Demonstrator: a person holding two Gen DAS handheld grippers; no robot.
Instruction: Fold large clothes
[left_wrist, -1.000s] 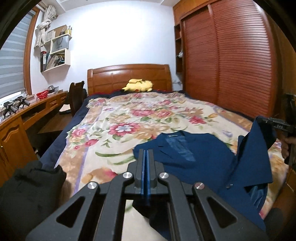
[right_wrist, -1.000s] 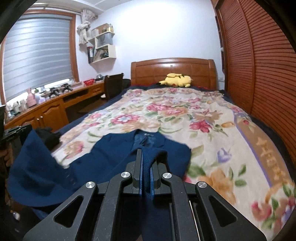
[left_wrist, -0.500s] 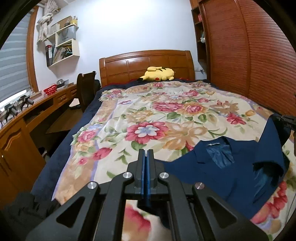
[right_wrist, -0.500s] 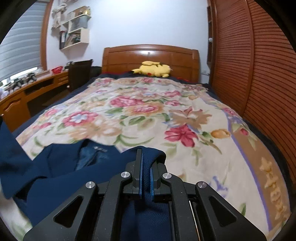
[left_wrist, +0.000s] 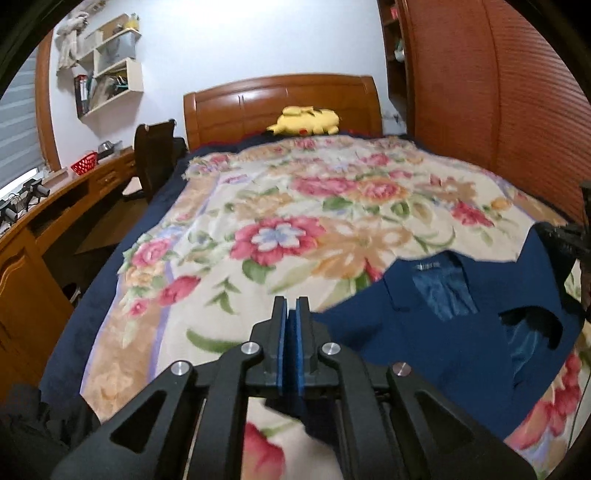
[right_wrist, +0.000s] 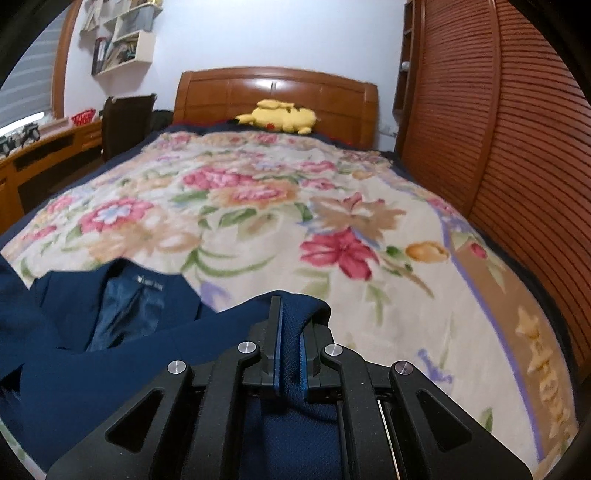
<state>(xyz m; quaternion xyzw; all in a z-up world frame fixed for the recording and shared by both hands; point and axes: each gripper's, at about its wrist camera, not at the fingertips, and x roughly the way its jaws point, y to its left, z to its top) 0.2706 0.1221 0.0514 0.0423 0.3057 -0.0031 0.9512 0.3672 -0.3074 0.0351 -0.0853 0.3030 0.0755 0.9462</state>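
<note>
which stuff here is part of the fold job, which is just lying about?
In the job:
- blue jacket
- left gripper, shut on its edge
- right gripper, shut on its cloth
- flowered blanket under it

Lying about:
- yellow plush toy
- red basket
- chair
- wall shelf

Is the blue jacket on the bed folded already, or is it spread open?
Spread open, not folded. The blue jacket lies with its front parted: the shiny lining and neck label face up on the floral blanket.

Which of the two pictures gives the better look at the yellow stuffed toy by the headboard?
The right wrist view: the yellow stuffed toy looks bigger and sharper there, lying against the headboard. The left wrist view shows the same toy smaller.
</note>
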